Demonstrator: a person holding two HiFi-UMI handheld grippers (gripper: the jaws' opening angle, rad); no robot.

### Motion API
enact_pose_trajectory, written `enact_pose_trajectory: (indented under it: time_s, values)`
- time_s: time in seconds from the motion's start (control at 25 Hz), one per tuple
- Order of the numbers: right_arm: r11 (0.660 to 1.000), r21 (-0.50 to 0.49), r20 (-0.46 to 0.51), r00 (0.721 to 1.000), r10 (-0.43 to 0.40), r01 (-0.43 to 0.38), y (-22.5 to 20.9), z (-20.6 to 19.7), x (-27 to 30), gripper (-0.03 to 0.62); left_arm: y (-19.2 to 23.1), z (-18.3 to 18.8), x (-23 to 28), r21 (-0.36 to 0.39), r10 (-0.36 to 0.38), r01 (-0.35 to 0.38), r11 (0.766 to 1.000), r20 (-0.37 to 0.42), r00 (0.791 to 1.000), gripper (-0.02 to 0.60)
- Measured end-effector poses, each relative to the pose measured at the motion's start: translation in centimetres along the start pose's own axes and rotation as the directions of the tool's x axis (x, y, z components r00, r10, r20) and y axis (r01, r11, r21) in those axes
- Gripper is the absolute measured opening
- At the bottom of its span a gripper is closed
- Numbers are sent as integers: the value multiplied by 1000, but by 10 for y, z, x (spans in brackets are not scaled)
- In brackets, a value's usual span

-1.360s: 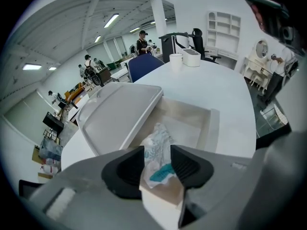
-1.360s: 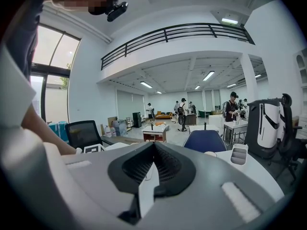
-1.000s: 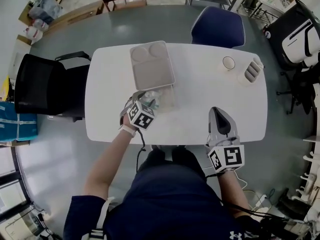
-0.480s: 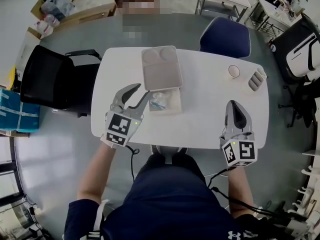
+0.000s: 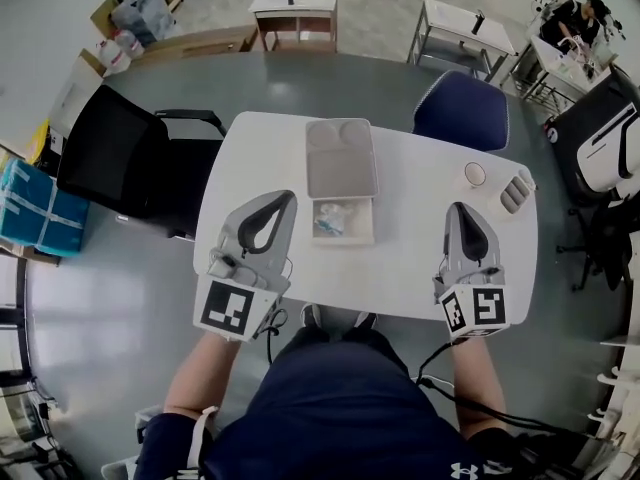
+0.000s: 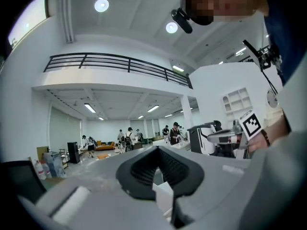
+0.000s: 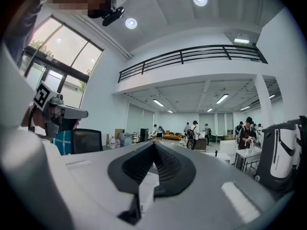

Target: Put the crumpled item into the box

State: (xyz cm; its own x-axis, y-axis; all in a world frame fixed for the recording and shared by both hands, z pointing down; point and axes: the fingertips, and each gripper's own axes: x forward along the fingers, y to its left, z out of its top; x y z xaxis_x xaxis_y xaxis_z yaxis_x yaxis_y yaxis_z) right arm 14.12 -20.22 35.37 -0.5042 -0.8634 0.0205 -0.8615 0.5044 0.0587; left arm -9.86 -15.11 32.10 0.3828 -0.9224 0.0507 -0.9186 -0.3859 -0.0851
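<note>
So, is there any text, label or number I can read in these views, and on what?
No readable text anywhere.
Left marker cube and right marker cube: black-and-white square patterns only, no letters.
Box, lid: no print visible.

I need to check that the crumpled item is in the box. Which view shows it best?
The head view: the crumpled item lies inside the box on the table. Both gripper views look out over the room and show neither.
</note>
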Motion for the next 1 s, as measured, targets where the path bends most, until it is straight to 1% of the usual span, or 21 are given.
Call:
enact_pose_trajectory:
  time_s: [0.24, 0.4, 0.52, 0.6, 0.68, 0.76, 1.0]
  values:
    - [997, 31, 62, 995, 74, -76, 42, 23, 13, 2, 5, 25, -21, -14, 48, -48, 999, 60, 997, 2]
    - [991, 46, 95, 989, 118, -123, 61, 31, 16, 2, 7, 26, -25, -13, 73, -72, 997, 70, 995, 3]
    - [989, 47, 103, 985, 136, -142, 70, 35, 18, 2, 12, 20, -30, -25, 97, -96, 995, 51, 994, 2]
    - [987, 47, 107, 983, 147, -152, 75, 35, 19, 2, 17, 19, -31, -11, 107, -106, 994, 56, 993, 2]
    - [986, 45, 112, 981, 156, -162, 77, 36, 19, 2, 18, 18, -31, -19, 110, -109, 994, 73, 991, 2]
    - [985, 42, 114, 980, 163, -169, 78, 37, 18, 2, 18, 17, -29, -28, 113, -111, 993, 72, 991, 2]
    - [986, 41, 113, 981, 155, -161, 72, 38, 17, 2, 19, 20, -21, -9, 109, -109, 994, 90, 990, 2]
